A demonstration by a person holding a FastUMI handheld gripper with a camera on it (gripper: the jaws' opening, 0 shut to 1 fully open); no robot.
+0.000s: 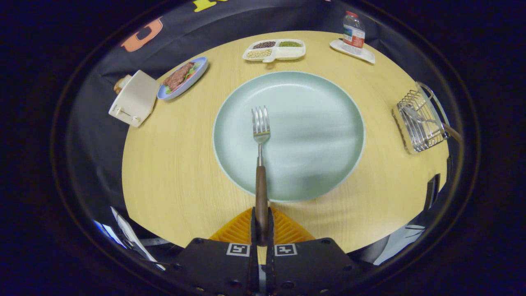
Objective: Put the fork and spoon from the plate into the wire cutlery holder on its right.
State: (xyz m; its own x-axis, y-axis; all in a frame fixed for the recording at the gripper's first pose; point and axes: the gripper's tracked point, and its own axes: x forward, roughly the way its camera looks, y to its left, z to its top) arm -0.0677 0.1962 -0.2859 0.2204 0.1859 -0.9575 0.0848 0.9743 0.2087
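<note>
The gripper is clenching the fork over the plate on the wooden table, the wire cutlery holder sitting at three o'clock and containing the spoon.

even overhead light | sheen on plate | edges fisheye-warped

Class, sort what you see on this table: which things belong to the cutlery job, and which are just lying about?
Belonging to the job:
fork, held between the closed fingers of the gripper
plate
wire cutlery holder, a spoon already in it

Just lying about:
toaster
dish of meat
divided tray of beans
bottle
</note>
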